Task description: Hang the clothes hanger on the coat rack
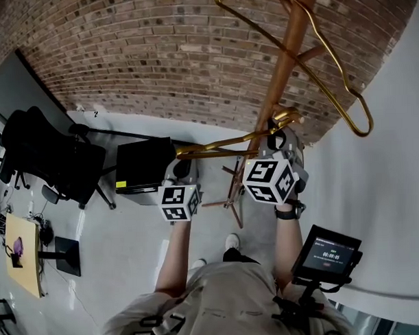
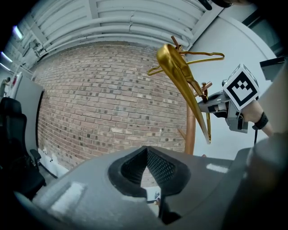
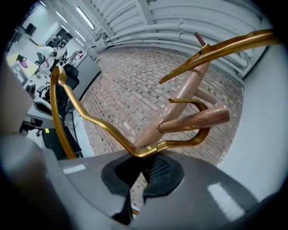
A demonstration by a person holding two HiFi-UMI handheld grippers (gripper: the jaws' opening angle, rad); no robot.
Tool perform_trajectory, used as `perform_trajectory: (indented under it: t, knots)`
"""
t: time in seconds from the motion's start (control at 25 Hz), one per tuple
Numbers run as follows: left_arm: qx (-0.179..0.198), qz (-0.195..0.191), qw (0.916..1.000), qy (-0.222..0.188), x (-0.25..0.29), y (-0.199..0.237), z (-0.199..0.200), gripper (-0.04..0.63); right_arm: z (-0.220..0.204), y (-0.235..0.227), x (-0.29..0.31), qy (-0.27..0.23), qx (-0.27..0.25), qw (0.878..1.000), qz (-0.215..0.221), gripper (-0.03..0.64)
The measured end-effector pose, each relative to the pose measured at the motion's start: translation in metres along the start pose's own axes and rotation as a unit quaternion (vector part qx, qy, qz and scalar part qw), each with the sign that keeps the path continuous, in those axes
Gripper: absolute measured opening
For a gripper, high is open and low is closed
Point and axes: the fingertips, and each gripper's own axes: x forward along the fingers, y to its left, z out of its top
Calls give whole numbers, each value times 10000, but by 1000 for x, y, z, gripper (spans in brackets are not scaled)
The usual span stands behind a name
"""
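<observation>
A wooden coat rack (image 1: 283, 64) stands in front of a brick wall. My right gripper (image 1: 280, 137) is shut on the neck of a gold clothes hanger (image 1: 215, 146), just below its hook. In the right gripper view the hook (image 3: 203, 130) loops around a wooden peg (image 3: 198, 119) of the rack, with the jaws (image 3: 145, 164) clamped under it. The hanger's body reaches left toward my left gripper (image 1: 181, 168). That gripper (image 2: 147, 173) is shut on nothing and sees the hanger (image 2: 180, 76) ahead of it. A second gold hanger (image 1: 329, 56) hangs higher on the rack.
A black office chair (image 1: 44, 159) and a black box (image 1: 144, 164) stand on the floor at the left. A small wooden table (image 1: 20, 252) sits at the far left. A white wall (image 1: 395, 191) runs close on the right. A small screen (image 1: 329, 252) hangs at the person's right side.
</observation>
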Motion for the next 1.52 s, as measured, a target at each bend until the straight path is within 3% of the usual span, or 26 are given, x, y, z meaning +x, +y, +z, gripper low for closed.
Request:
perform_trajectory:
  t: [0.32, 0.48, 0.64, 0.76, 0.92, 1.08, 1.2, 1.32, 1.4, 1.52]
  knots:
    - [138, -73, 9999, 43, -3, -7, -11, 0, -24, 1, -5, 134, 251, 9995, -98, 6]
    - [167, -260, 9995, -13, -4, -18, -6, 0, -43, 16, -3, -32, 190, 9997, -128, 171]
    - [161, -346, 9993, -62, -8, -20, -2, 0, -45, 27, -11, -419, -215, 9985, -284, 280]
    - [127, -417, 9990, -93, -33, -22, 2, 0, -42, 31, -42, -402, -182, 9981, -424, 302]
    - [163, -630, 9976, -247, -66, -31, 20, 0, -37, 33, -88, -386, 236, 9976, -531, 287]
    - [134, -941, 9949, -350, -95, -42, 30, 0, -37, 50, -127, -359, 1094, 9925, -398, 279]
    - [120, -1249, 9914, -377, -120, -54, 29, 0, -39, 73, -160, -346, 1684, 9849, -212, 194]
    - [126, -1593, 9865, -365, -143, -69, 21, 0, -52, 98, -193, -202, 2264, 9737, -160, 154]
    - [130, -1779, 9834, -333, -159, -80, 14, 2, -58, 108, -216, -182, 2753, 9611, -145, 30]
    - [57, -1997, 9794, -304, -182, -95, 9, 0, -54, 116, -250, -198, 3052, 9518, -223, 3]
